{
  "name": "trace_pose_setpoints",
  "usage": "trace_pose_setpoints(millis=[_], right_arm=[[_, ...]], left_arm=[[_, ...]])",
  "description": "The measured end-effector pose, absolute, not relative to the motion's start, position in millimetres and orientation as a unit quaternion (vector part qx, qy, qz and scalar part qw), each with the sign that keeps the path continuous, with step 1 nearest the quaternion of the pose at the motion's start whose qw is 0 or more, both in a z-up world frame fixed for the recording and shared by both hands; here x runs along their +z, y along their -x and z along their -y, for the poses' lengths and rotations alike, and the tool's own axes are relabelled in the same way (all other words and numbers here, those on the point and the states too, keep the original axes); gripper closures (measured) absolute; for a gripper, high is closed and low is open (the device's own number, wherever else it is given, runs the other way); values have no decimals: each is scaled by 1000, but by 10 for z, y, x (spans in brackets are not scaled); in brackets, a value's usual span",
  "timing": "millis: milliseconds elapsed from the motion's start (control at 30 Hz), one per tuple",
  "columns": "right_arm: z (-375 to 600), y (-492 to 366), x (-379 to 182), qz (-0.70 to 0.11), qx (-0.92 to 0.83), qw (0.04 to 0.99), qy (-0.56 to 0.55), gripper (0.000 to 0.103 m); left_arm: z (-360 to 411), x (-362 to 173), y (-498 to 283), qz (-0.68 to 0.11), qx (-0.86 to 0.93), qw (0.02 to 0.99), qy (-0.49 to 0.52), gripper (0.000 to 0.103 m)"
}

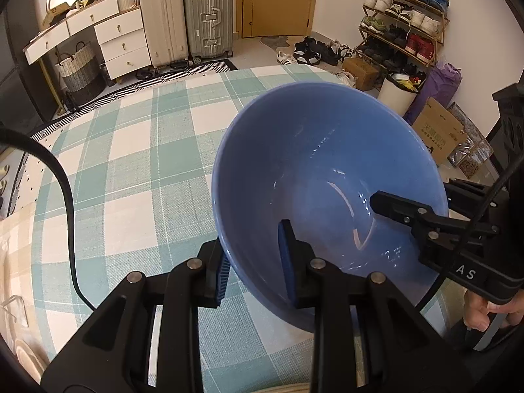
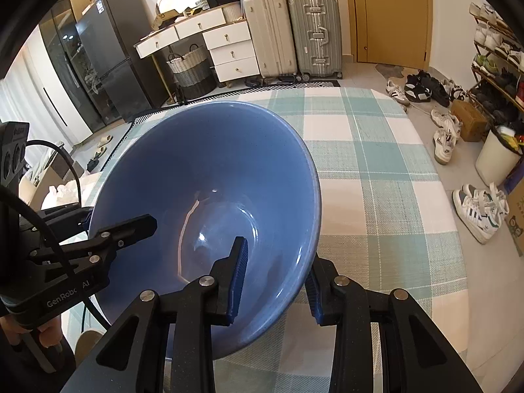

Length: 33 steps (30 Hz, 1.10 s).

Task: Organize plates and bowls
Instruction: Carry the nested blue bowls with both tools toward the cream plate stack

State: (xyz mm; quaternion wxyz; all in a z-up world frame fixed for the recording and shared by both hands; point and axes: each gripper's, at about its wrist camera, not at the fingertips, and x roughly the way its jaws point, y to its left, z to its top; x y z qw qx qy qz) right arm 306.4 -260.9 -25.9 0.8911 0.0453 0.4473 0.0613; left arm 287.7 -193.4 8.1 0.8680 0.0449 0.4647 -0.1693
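A large blue bowl (image 1: 327,177) is held between two handheld grippers over a table with a green-and-white checked cloth (image 1: 131,170). The bowl is empty and tilted. From these views I cannot tell whether its base touches the cloth or hangs just above it.

The left gripper (image 1: 255,262) grasps the bowl's near-left wall: one finger lies inside the bowl, the other outside, and the wall sits clamped between the jaws. The right gripper (image 2: 275,285) straddles the opposite wall the same way, one finger inside, one outside, jaws pinched on the wall.

Judging by this, the step in hand is a two-handed carry of the bowl toward wherever bowls are being gathered. No other plates or bowls show clearly, so the destination is unknown. The next move calls for both hands travelling together at matched height, keeping the bowl from twisting between the jaws, then setting it down flat before either grip lets go.

Both grippers angle steeply downward, facing each other across the bowl. A hand (image 1: 484,311) grips the right handle.
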Motion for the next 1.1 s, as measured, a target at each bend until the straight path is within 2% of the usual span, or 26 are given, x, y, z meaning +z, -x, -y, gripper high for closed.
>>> trace_pose_setpoints(millis=[633,1100], right_arm=[[2224,-2541,99,-422,99,900,-36,69],[1816,-2197,217,-415,133,900,-11,69]], left_arm=[[1526,625,-1984,-427,-132,894,-35,79],[1096,759,-1194,-424,-91,901,-7,79]])
